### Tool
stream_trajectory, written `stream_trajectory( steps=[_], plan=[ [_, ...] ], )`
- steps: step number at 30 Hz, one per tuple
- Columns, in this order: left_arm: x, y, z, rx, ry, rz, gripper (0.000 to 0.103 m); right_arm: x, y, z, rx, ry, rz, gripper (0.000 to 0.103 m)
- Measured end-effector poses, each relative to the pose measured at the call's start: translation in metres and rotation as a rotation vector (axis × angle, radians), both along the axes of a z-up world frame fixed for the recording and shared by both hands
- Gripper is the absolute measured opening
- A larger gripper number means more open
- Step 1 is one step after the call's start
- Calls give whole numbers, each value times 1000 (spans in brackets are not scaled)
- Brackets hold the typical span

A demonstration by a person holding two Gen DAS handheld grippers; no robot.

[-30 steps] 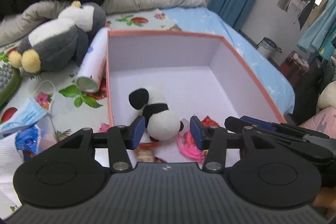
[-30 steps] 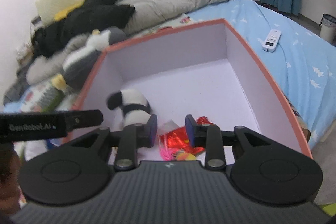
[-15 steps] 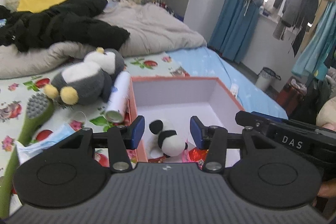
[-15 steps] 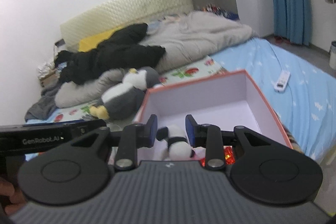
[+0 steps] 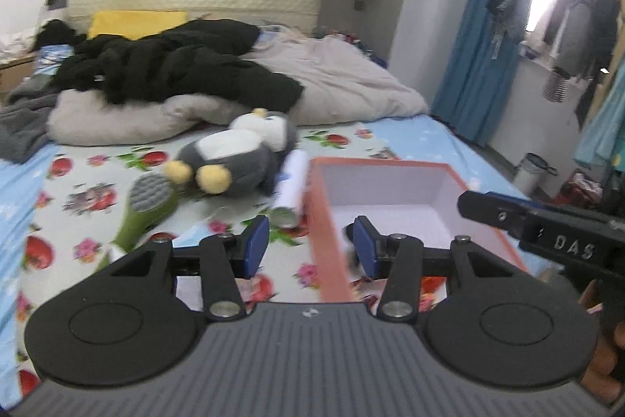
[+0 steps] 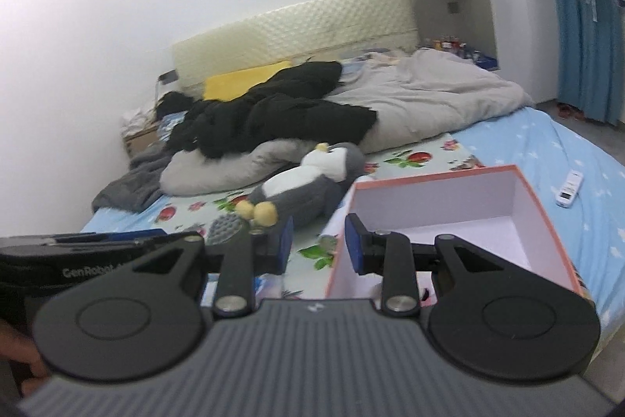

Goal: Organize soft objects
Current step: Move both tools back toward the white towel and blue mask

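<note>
**Landmark:** box (image 5: 390,178), orange-rimmed and pale inside, standing open on the bed (image 5: 78,206). Entries run left to right from it.

1. Green-handled brush (image 5: 146,202): well left of the box, lying on the floral sheet.
2. Penguin plush (image 5: 230,155): left of the box and a little beyond its far left corner, lying on its side, yellow feet toward the cameras. Judged the next soft object to be boxed.
3. White tube (image 5: 291,182): just beside the box's left wall, between wall and penguin.
4. Left gripper (image 5: 310,247): jaws apart and empty, hanging above the box's near left wall, which shows between them.
5. Right gripper (image 6: 316,247): jaws apart and empty, over the box's near left corner.
6. Remote (image 6: 569,187): right of the box on the blue sheet, apart from it.

**Step in hand:** between objects, with both tools free and raised clear of the box. The next move likely calls for a reach left to the penguin. It is bulky, so a wide opening and a grip on a narrower part such as a foot or the head would serve, perhaps with both tools.

**Hard to make out:** both views are motion-blurred. The box's near floor is hidden behind the gripper bodies; only scraps of red and something dark show there, so its contents cannot be identified.
</note>
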State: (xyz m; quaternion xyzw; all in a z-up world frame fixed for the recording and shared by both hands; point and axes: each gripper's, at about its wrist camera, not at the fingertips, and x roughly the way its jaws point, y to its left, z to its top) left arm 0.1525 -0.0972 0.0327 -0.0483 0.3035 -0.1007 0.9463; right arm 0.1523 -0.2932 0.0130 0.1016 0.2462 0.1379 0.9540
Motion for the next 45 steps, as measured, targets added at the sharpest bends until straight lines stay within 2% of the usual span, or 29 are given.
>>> stream_trajectory(
  steps=[7,11,16,20,29,31,32,39,42,45],
  plan=[
    [-29,38,-29,24,43,75,54,-4,33,-20,6,67,82,33],
    [-42,60,-48,7,72,128,56,-4,55,-36,-6,113,145,33],
    [-53,77,-69,24,74,179,59,-6,79,-50,-20,151,213,33],
    [-54,92,-89,-10,103,228,59,-3,92,-63,-29,186,243,33],
    [-14,126,-141,-64,181,297,59,40,120,-88,-65,238,287,34],
    [-3,134,-154,-74,196,310,59,53,129,-92,-76,241,302,52],
    [3,137,-160,-81,207,318,59,59,133,-95,-82,241,309,54],
    [34,156,-205,-139,268,344,59,105,169,-111,-143,246,371,55],
    [43,162,-216,-163,262,341,59,126,187,-121,-187,268,401,55],
    [50,170,-229,-221,274,357,59,142,203,-131,-225,272,426,55]
  ],
)
